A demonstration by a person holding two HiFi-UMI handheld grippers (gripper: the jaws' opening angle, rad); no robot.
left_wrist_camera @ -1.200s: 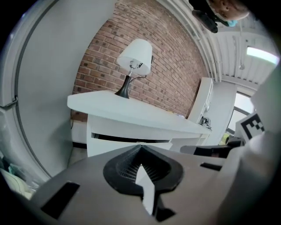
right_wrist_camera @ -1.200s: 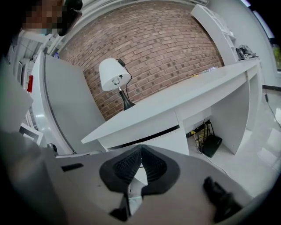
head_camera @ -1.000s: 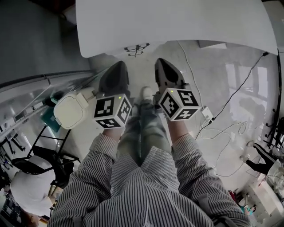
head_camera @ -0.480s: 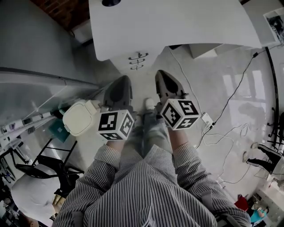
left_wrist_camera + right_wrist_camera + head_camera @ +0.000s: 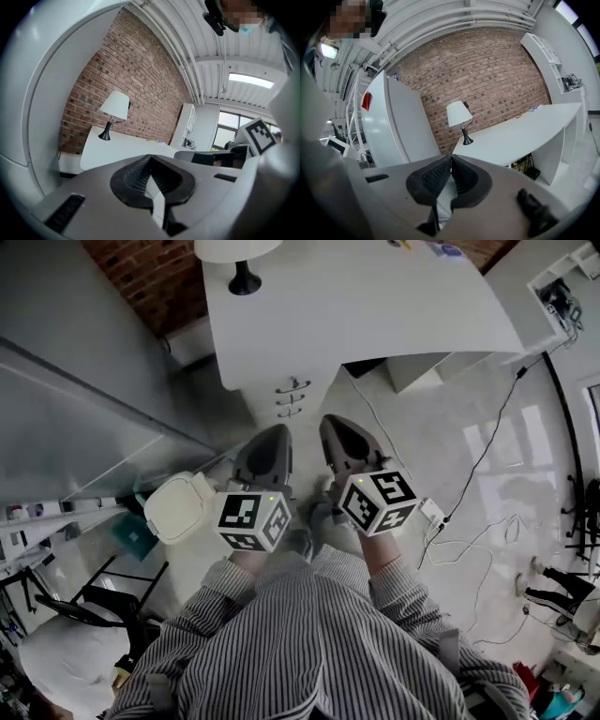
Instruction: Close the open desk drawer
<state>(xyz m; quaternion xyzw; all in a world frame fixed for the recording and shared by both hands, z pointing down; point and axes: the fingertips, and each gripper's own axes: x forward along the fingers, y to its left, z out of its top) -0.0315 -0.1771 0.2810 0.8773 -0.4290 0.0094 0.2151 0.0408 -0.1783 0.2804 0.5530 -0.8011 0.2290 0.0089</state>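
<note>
Holding left claw (image 5: 270, 435) and right claw (image 5: 335, 424), both pinched together and empty, side by side above the floor (image 5: 441, 427), short of the tabletop (image 5: 375, 306) and its drawers (image 5: 289, 399).

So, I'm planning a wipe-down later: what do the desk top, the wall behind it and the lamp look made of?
Desk top: smooth matte white with no grain, probably laminate or painted board. Wall: bare red brick, mortar lines showing. Lamp: pale shade, perhaps fabric; dark base, material unclear.
</note>
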